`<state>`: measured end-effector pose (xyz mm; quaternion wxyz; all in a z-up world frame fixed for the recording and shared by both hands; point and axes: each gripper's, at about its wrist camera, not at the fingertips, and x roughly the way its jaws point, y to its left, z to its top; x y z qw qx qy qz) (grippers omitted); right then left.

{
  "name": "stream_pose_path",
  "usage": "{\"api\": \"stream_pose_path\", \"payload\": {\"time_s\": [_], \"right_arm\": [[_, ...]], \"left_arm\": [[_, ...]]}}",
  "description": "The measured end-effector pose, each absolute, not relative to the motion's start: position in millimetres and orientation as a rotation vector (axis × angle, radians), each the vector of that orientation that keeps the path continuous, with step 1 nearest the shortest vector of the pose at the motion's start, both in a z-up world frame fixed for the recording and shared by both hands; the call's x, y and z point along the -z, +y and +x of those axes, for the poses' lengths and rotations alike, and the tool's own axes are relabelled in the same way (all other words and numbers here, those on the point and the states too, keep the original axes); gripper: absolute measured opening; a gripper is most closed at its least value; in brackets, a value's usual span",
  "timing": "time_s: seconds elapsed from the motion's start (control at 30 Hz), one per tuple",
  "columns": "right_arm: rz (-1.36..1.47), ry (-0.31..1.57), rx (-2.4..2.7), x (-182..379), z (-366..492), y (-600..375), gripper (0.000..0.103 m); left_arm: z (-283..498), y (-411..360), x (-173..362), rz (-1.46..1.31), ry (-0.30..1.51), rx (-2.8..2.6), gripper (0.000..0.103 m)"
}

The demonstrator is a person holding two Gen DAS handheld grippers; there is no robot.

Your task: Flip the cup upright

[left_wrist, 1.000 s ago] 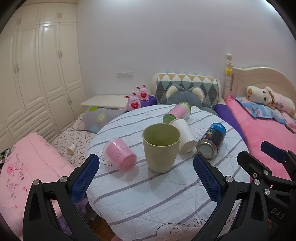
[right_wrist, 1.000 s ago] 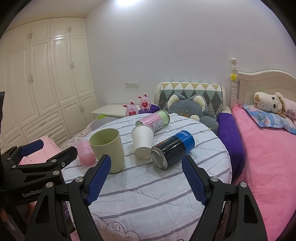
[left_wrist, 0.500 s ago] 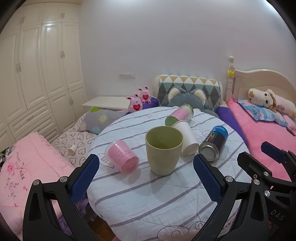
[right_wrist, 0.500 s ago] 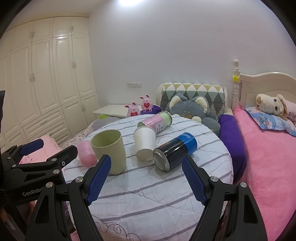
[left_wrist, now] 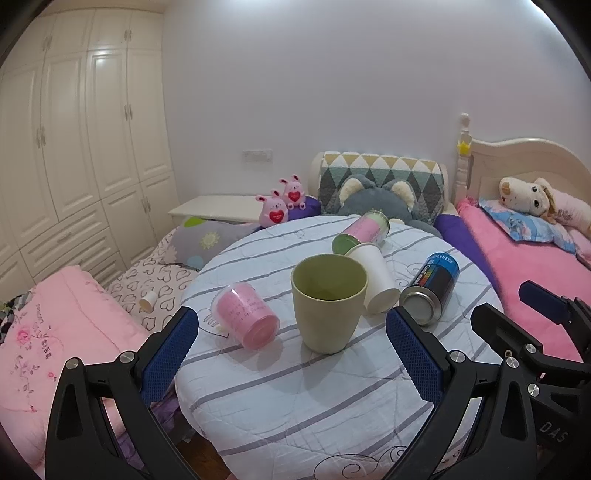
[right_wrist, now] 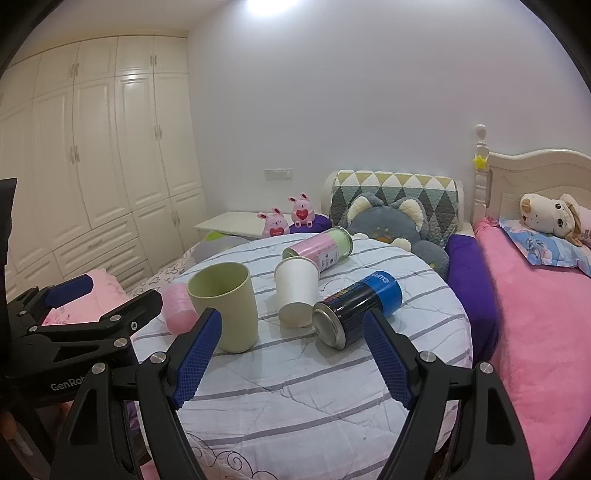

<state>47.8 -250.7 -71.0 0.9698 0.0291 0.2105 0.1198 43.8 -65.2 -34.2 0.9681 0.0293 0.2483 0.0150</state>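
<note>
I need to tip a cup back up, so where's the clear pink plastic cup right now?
In the left wrist view, the clear pink plastic cup lies on its side on the striped round table, left of the upright green cup.

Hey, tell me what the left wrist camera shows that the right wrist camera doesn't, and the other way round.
Only the left wrist view shows the small white paper cup lying on the heart-print bedding, and the whole pink translucent cup on its side.

Only the right wrist view shows the ceiling light and the pink cup partly hidden behind the upright green cup.

Both show the round striped table, the white paper cup, the blue-and-black spray can, and both grippers open: left, right.
</note>
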Motion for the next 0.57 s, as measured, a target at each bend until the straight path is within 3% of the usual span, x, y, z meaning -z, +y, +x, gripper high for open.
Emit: {"api": "stream_pose_path", "payload": {"time_s": [0.57], "right_arm": [[0.070,0.461,-0.246,81,65,-260,0.080]], "left_arm": [[66,-72,49,0.087,0.557,-0.041,0.103]]}}
